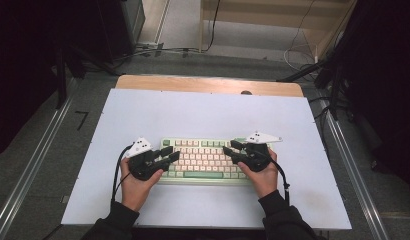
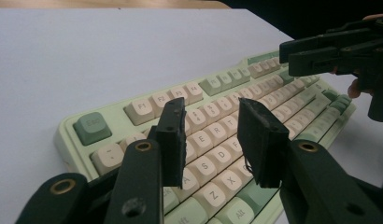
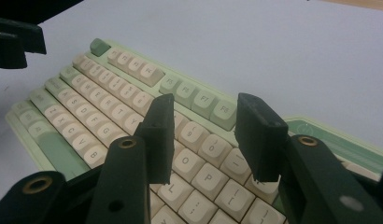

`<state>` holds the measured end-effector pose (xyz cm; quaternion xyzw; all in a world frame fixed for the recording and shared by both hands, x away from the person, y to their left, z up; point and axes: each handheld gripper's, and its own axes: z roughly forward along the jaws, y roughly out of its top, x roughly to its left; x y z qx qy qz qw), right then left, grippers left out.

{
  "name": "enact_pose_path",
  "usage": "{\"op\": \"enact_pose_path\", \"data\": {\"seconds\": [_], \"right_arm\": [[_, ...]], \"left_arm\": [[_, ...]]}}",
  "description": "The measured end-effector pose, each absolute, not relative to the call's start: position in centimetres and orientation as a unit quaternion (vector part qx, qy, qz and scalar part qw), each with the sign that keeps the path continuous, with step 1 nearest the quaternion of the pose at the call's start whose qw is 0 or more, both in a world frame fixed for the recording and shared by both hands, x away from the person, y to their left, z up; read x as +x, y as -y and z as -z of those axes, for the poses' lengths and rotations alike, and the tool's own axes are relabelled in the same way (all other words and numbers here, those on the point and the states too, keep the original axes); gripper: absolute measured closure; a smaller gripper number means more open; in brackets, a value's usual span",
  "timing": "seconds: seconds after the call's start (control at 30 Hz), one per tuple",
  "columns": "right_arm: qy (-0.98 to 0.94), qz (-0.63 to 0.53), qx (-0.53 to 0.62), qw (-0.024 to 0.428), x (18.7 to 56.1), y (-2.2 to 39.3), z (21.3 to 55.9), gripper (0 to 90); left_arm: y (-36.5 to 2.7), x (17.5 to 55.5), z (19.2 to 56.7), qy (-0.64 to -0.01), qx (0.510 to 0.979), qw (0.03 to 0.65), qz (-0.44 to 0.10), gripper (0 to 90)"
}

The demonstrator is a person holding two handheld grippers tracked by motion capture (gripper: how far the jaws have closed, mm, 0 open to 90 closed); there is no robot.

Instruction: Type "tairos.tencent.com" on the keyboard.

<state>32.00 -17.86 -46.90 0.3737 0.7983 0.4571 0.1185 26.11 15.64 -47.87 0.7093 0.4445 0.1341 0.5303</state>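
My left gripper (image 1: 169, 153) hangs over the left end of the keyboard (image 1: 203, 161) with its jaws spread and nothing between the pads; in the left gripper view they stand parted above the letter rows, and the gap shows bare keys. My right gripper (image 1: 232, 149) sits over the right end, jaws likewise parted and pinching nothing, hovering above the keys near the upper right corner as the right gripper view shows.

The keyboard lies flat near the middle of the white mat (image 1: 143, 115), long side across, closer to my edge than to the far one. It is a pale green case with cream keycaps (image 2: 213, 161) and a few green ones, such as the key at its top left corner (image 2: 91, 127).

I judge it stiff and fairly heavy for its size, a rigid slab that will not bend but could tip if lifted from one end alone. The keycaps look smooth and sit loosely on their stems, so pinching one risks pulling it off or pressing it. The safer hold is the case rim at both short ends, one gripper on each, jaws across the edge.

Around the mat, the wooden table edge (image 1: 208, 84) shows beyond, and cables trail on the grey floor (image 1: 253, 62).
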Motion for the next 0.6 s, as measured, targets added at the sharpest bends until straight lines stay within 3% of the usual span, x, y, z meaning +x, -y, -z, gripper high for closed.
{"op": "enact_pose_path", "data": {"seconds": [0.17, 0.6], "right_arm": [[-0.798, -0.459, 0.371, 0.12, 31.9, 17.9, 46.8, 57.3], [-0.805, -0.462, 0.35, 0.123, 31.2, 17.9, 46.3, 85.7]], "left_arm": [[-16.3, 26.2, 48.1, -0.461, 0.696, 0.532, -0.14, 56.1], [-18.1, 25.9, 48.6, -0.486, 0.675, 0.528, -0.167, 45.0]]}}
